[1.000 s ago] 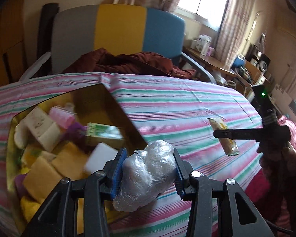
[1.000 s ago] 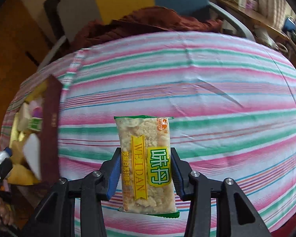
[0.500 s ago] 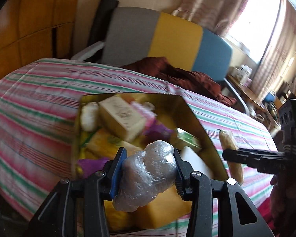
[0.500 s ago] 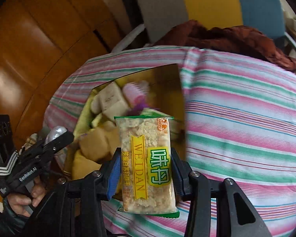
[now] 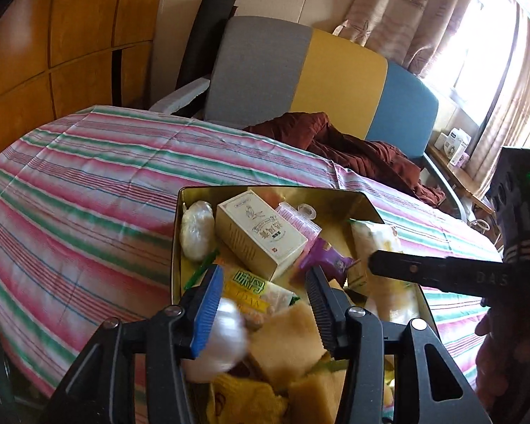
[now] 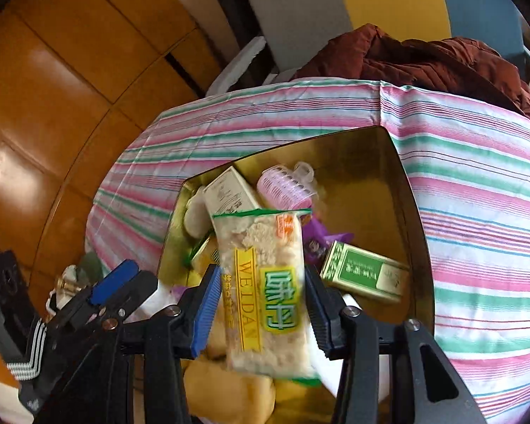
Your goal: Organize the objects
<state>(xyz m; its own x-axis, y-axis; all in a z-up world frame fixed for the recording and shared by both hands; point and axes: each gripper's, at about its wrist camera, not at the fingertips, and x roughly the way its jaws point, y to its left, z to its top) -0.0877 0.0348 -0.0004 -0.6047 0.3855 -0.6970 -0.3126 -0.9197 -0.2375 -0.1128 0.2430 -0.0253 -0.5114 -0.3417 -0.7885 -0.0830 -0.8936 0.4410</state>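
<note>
Both grippers hang over the gold tin [image 5: 175, 247] at the lower middle of each frame. Left gripper [image 5: 261, 309]: its jaws have just been opening and stand apart; the plastic-wrapped white lump [image 5: 222, 339] has slid low beside the blue left pad [image 5: 206, 309], blurred, and clear of the black right pad, so nothing is clamped. Right gripper [image 6: 261, 311]: its jaws have just eased wider, yet the snack packet [image 6: 265, 296] sits upright between the pads, touching both, so it reads as gripped. That packet is clear film over pale crumbly cake, with a yellow band reading WEIDAN and a green label, and a green top edge. Below it the tin holds a cream box [image 6: 229, 194], a pink hair roller [image 6: 286, 187], a green and gold box [image 6: 365, 275] and yellow sponge cakes [image 5: 286, 339]. Striped cloth [image 5: 88, 194] surrounds the tin.
</note>
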